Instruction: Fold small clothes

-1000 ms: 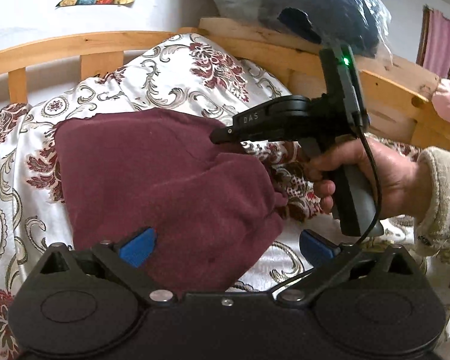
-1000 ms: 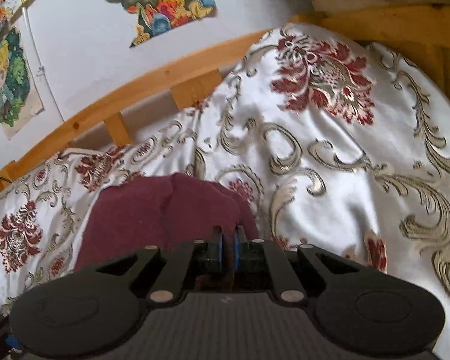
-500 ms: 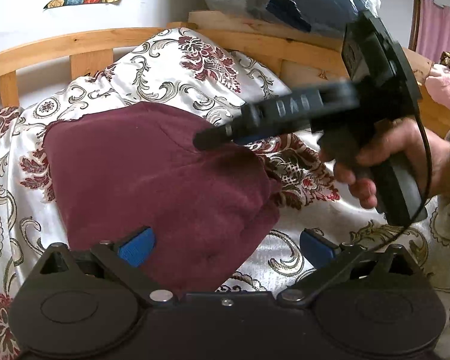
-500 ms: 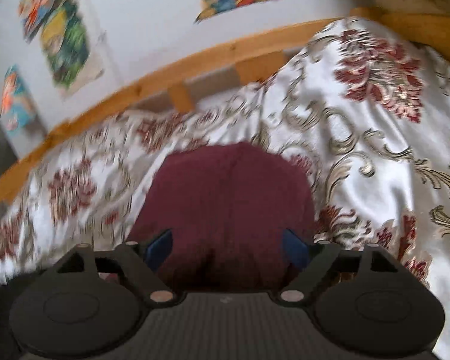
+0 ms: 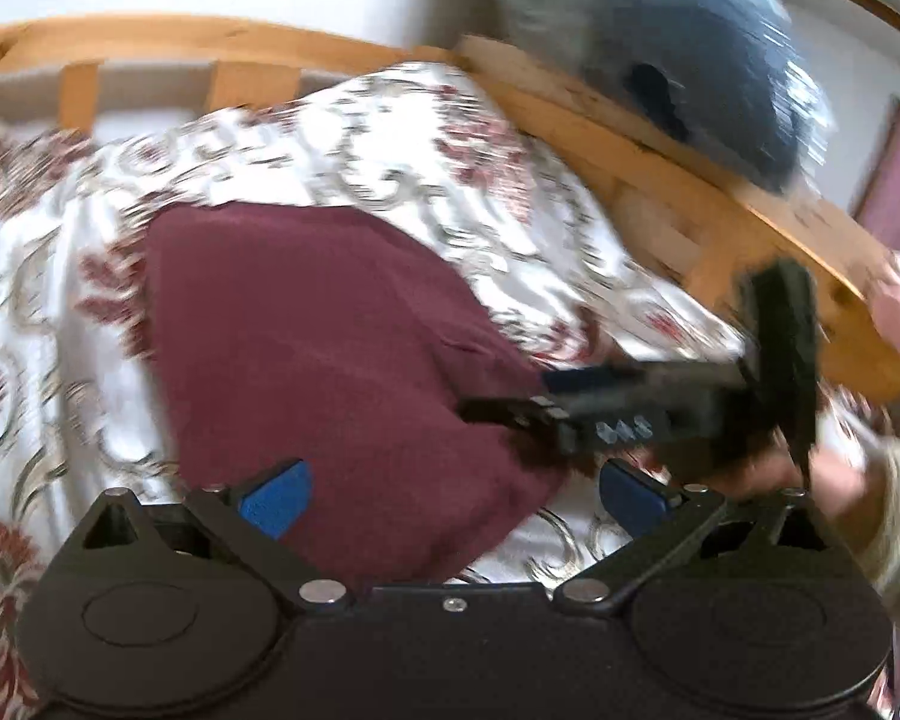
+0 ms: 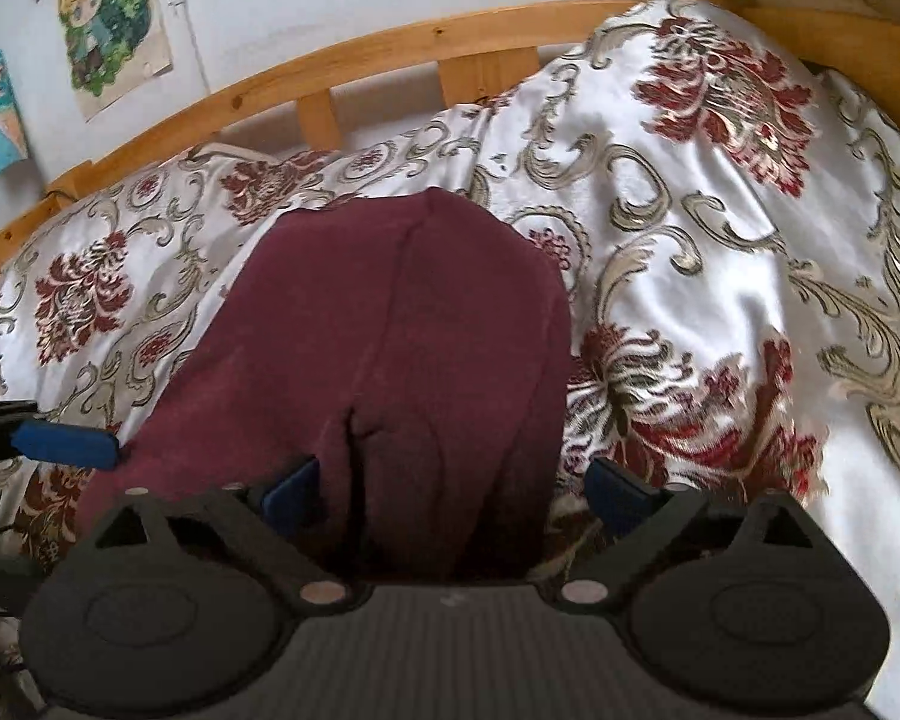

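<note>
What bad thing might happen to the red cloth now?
1. The maroon cloth lies on a slippery-looking, rumpled floral bedspread, so it may slide or unfold.
2. The right gripper, whose jaws have just been opening, hangs open over the cloth; closing again might snag the fold and rumple it.

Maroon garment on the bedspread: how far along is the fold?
Done: the maroon garment lies doubled into a compact shape on the floral bedspread. In hand: nothing; the right gripper has just been opening, its pads apart either side of the near edge, and the left gripper is open too. Left: whether another fold is needed cannot be told.
</note>
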